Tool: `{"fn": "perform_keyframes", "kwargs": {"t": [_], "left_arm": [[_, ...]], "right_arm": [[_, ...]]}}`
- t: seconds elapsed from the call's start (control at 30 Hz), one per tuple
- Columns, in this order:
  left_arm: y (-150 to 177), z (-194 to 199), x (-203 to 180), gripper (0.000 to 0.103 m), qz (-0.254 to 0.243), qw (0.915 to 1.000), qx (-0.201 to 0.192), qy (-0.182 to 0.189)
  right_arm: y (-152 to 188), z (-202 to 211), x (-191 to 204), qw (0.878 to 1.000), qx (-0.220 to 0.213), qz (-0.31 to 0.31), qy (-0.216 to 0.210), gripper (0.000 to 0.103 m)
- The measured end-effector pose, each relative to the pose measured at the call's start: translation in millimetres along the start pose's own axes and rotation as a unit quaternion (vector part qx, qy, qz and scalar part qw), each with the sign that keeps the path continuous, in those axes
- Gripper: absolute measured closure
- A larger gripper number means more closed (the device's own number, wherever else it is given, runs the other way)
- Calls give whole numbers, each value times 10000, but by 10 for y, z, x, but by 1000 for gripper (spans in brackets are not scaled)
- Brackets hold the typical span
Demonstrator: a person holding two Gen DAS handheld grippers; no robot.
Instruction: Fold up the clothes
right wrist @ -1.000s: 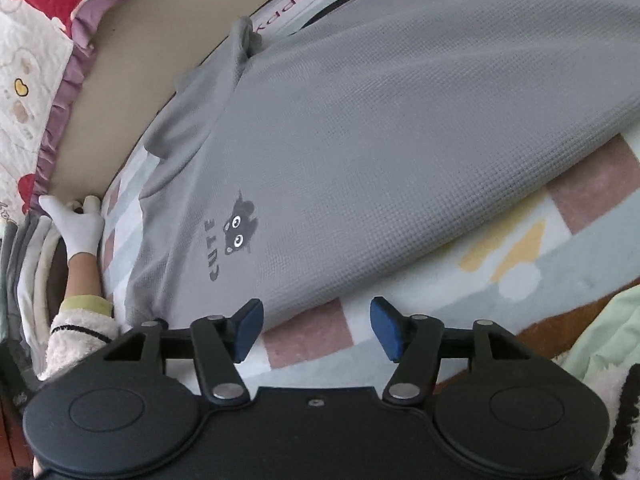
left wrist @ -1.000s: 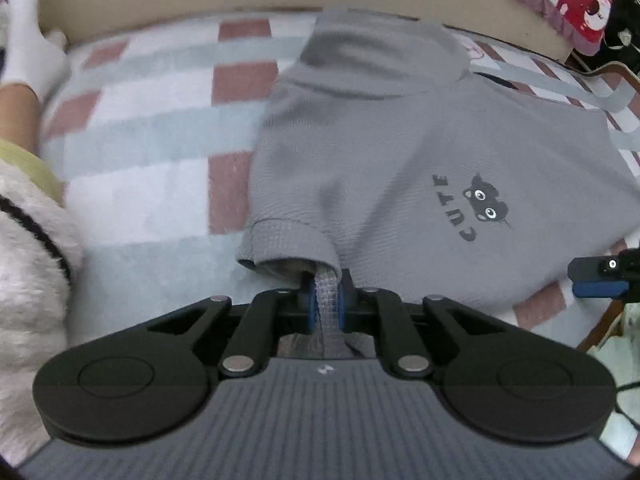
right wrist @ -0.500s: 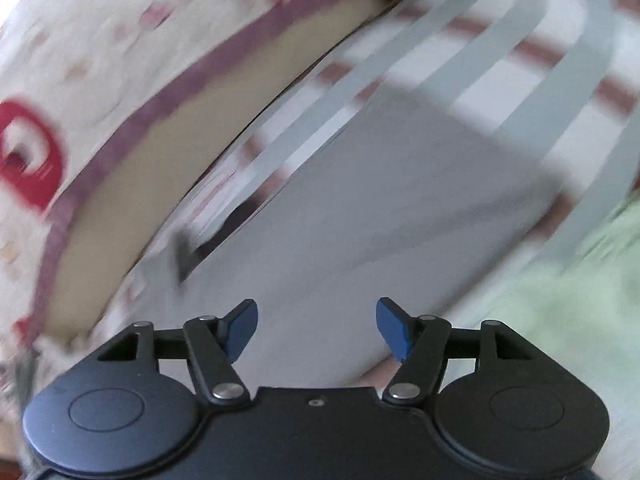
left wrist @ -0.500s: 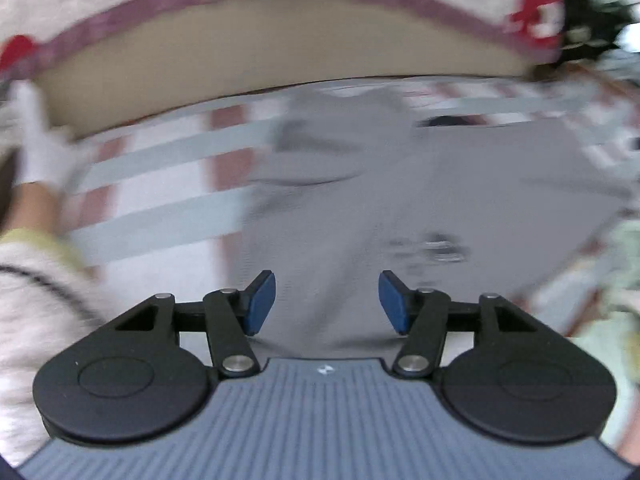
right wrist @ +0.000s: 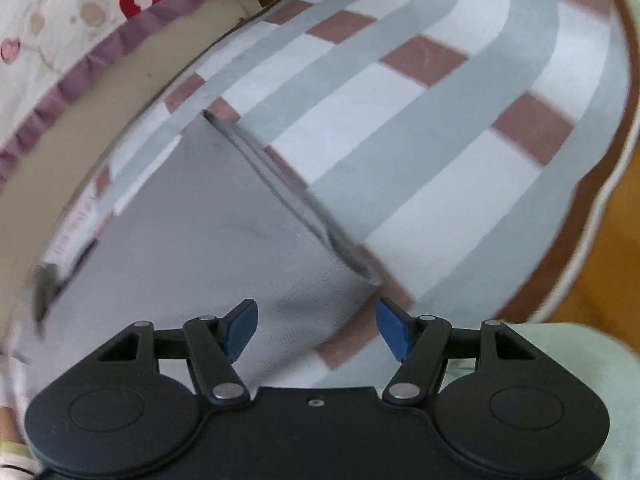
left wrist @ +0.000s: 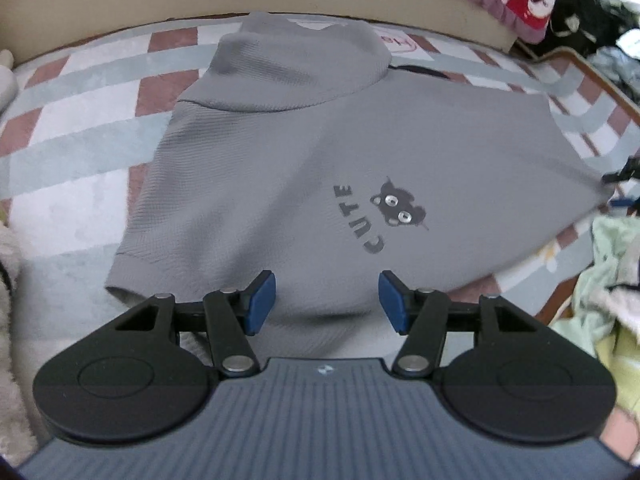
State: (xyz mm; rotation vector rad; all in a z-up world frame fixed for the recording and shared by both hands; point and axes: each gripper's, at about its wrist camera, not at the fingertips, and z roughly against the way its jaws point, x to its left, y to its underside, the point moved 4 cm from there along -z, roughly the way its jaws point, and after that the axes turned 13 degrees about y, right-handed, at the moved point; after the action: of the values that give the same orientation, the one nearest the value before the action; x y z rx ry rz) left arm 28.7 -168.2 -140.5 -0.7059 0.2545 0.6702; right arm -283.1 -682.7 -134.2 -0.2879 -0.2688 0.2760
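Left wrist view: the left gripper [left wrist: 327, 303] hangs over the near edge of a grey shirt [left wrist: 280, 168], its blue-padded fingers [left wrist: 261, 301] spread well apart. Nothing sits between the pads; the cloth lies below them, and contact with it cannot be confirmed. The shirt is spread on a checked bedspread [left wrist: 80, 136] of white, pale grey-green and dull red squares. One sleeve is folded across the upper body of the garment. A printed word "CUTE" [left wrist: 358, 220] with a small dark cat face beside it shows on the chest, just beyond the gripper. At the right edge of this view part of the right gripper [left wrist: 624, 184] appears at the shirt's far corner.

Right wrist view: the right gripper [right wrist: 318, 330] stands with its jaws wide, its blue pads [right wrist: 394, 332] holding nothing. The picture is smeared by motion. The hemmed corner of the shirt [right wrist: 200, 240] lies below and between the fingers, apart from them, with bare bedspread [right wrist: 440, 120] to the right. A pale green cloth [right wrist: 580, 360] lies at the lower right. A quilt with red bear prints [right wrist: 60, 20] borders the bed's far side.
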Motion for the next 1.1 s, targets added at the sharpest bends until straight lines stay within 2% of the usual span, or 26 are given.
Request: {"fn": "perform_keyframes", "kwargs": {"t": [0.07, 0.1, 0.13, 0.17, 0.23, 0.27, 0.3, 0.37, 0.43, 0.5, 0.53, 0.57, 0.67, 0.7, 0.77, 0.9, 0.97, 1.03, 1.1], "left_arm": [[-23, -76, 30, 47, 148, 9998, -59, 143], [-21, -113, 50, 47, 230, 9996, -1, 188], [-17, -150, 72, 48, 312, 9992, 70, 229], [-12, -187, 93, 49, 394, 9988, 140, 271], [29, -199, 54, 49, 351, 9981, 476, 184], [52, -185, 23, 49, 282, 9978, 587, 150], [75, -169, -8, 49, 210, 9973, 687, 123], [117, -172, -32, 49, 151, 9966, 795, 160], [136, -195, -27, 48, 91, 9962, 846, 185], [147, -214, -14, 47, 93, 9964, 815, 208], [150, -216, -7, 47, 135, 9966, 783, 224], [154, -198, -4, 47, 153, 9969, 727, 249], [79, -161, -40, 47, 97, 9984, 434, 351], [-8, -166, -71, 47, 50, 9988, 302, 375], [-181, -175, -133, 47, -42, 9991, 39, 423], [-613, -323, -259, 46, -108, 9982, -390, 442], [-824, -539, -288, 45, 6, 9984, -506, 258], [-1031, -757, -315, 45, 124, 9980, -620, 65], [-1156, -971, -348, 45, 33, 9970, -751, -210]], "right_arm": [[23, -57, 22, 9994, -330, 17, -113, 30], [29, -65, 78, 9981, -556, 223, -125, 30], [35, -70, 143, 9957, -790, 468, -127, 45], [63, -22, 210, 9915, -1052, 764, -104, 92], [129, 99, 347, 9778, -1580, 1373, -47, 92], [159, 232, 356, 9708, -1898, 1469, -52, 93], [167, 305, 329, 9686, -2010, 1461, 46, 94], [170, 341, 260, 9670, -2042, 1482, 362, 94], [174, 151, 217, 9677, -1795, 1617, 725, 92], [177, 11, 228, 9651, -1601, 1717, 1162, 79], [167, 17, 239, 9619, -1621, 1730, 1362, 62], [158, 24, 250, 9583, -1641, 1742, 1561, 58], [89, 290, 291, 9506, -1976, 1543, 1832, 57], [62, 414, 347, 9509, -2127, 1512, 1665, 57], [-28, 633, 532, 9596, -2181, 1470, 997, 57], [-240, 580, 1278, 9695, -1557, 1875, 268, 56], [-368, 463, 1635, 9734, -1349, 1853, 47, 49], [-469, 175, 1783, 9870, -1199, 1066, 110, 45], [-407, -136, 1740, 9960, -865, -162, -165, 45]]}}
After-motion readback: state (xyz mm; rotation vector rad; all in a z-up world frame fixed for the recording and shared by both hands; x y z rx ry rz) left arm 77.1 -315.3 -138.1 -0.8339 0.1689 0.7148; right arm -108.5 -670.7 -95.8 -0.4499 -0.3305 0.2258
